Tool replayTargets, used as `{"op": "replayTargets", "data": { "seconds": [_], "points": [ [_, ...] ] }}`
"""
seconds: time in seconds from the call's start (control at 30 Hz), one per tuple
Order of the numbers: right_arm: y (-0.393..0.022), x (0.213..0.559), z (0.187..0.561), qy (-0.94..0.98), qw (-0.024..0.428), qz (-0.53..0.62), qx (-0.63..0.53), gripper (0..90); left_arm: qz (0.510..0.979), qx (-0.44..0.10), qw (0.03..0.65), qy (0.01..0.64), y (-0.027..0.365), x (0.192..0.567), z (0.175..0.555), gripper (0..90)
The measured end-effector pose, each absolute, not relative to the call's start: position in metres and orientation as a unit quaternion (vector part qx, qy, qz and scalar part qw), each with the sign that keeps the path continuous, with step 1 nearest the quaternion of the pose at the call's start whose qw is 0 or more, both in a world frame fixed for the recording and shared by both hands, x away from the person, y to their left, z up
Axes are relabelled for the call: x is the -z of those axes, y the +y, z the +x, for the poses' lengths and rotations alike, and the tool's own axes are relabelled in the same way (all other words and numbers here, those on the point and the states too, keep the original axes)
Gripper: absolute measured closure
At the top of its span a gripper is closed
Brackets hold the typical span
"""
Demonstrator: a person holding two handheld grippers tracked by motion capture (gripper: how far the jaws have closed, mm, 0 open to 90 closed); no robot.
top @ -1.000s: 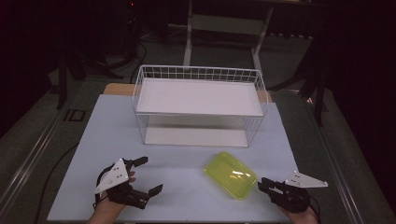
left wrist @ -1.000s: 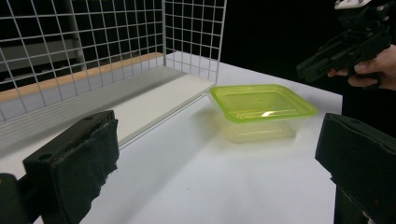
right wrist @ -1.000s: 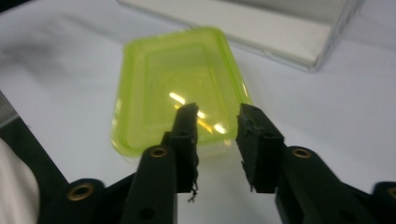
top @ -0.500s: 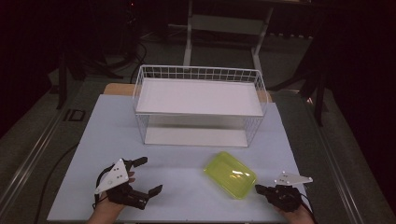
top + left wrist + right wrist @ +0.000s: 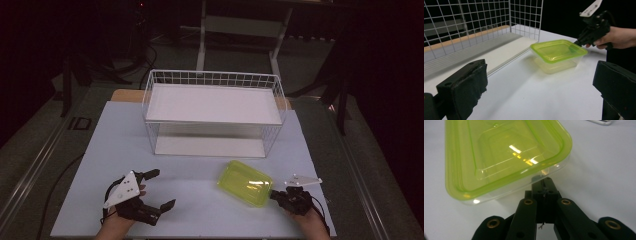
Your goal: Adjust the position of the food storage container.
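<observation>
At 5 o'clock on table [image 5: 200, 210], right gripper [image 5: 278, 196] has jaws pressed together, empty, tips at rim of container [image 5: 246, 183]. Left gripper [image 5: 159, 189] at 7 o'clock, jaws wide, idle. Step looks like nudging or prising green lid. Next move: careful push or lift at rim. Count: one container, one wire rack [image 5: 212, 111], two grippers.

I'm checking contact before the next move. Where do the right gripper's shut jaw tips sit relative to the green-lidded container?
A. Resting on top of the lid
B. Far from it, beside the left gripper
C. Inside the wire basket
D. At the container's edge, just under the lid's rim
D: in the right gripper view the right gripper has its jaws together at the green-lidded container, tips tucked under the lid's rim.
</observation>
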State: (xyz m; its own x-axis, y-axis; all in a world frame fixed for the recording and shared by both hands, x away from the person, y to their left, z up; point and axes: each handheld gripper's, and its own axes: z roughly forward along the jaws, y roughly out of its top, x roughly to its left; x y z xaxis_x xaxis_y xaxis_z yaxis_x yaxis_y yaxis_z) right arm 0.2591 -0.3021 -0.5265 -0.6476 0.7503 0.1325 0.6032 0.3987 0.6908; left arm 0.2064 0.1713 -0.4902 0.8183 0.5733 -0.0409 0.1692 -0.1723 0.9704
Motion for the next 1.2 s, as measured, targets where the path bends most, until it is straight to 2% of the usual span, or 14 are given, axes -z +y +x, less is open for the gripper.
{"op": "replayTargets", "data": {
  "seconds": [0.5,0.87,1.2],
  "points": [
    [-0.274,0.529,0.300,0.838,0.130,0.385,-0.364,89.9,0.746,-0.168,0.594,0.248,0.171,0.491,0.206,0.3],
    [-0.289,0.527,0.292,0.834,0.136,0.397,-0.358,89.9,0.748,-0.167,0.593,0.247,0.170,0.491,0.205,0.3],
    [-0.268,0.537,0.299,0.843,0.119,0.382,-0.359,89.9,0.747,-0.163,0.596,0.246,0.169,0.491,0.205,0.3]
  ]
}}
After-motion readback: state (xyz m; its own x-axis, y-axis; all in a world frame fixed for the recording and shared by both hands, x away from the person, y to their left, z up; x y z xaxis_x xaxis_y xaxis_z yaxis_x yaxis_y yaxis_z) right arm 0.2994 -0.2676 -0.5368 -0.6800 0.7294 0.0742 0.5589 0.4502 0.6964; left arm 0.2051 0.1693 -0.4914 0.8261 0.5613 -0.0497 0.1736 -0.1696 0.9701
